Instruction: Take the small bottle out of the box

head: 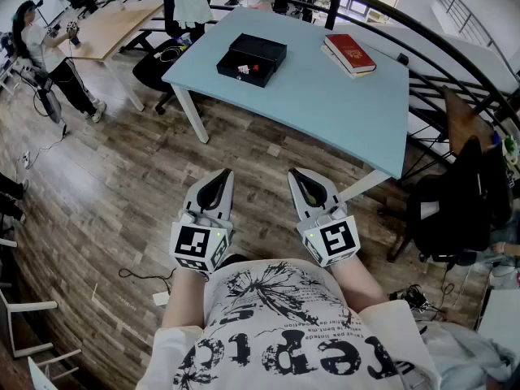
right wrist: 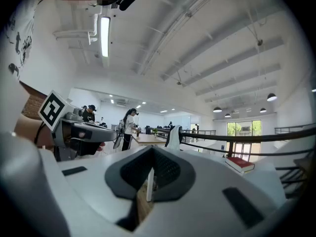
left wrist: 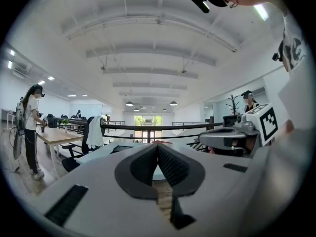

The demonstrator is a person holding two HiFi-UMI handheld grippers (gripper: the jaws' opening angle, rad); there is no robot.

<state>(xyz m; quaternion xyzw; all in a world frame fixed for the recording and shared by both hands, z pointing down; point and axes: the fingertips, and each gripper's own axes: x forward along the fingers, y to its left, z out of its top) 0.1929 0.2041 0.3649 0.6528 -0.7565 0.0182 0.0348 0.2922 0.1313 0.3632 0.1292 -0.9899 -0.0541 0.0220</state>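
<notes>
Closest in, both tools hang just in front of the person's shirt, well short of the work. The left gripper (head: 221, 174) has its jaws clenched together on nothing, and the right gripper (head: 297, 172) is likewise closed and empty. Beyond them lies wooden floor, then the pale blue table (head: 325, 104). On its far-left part sits the open black box (head: 253, 58), and the small bottle (head: 245, 69) shows only as a red-and-white speck lying inside it, too small to make out its shape or cap. It is probably light and rigid, with a smooth surface that could slip from the pads. A grip across its narrow body, with the jaws first spread and lowered from above, looks safest. The box itself looks light and may lift along, so bracing its wall could help. Farther right lies a red book (head: 350, 53).
</notes>
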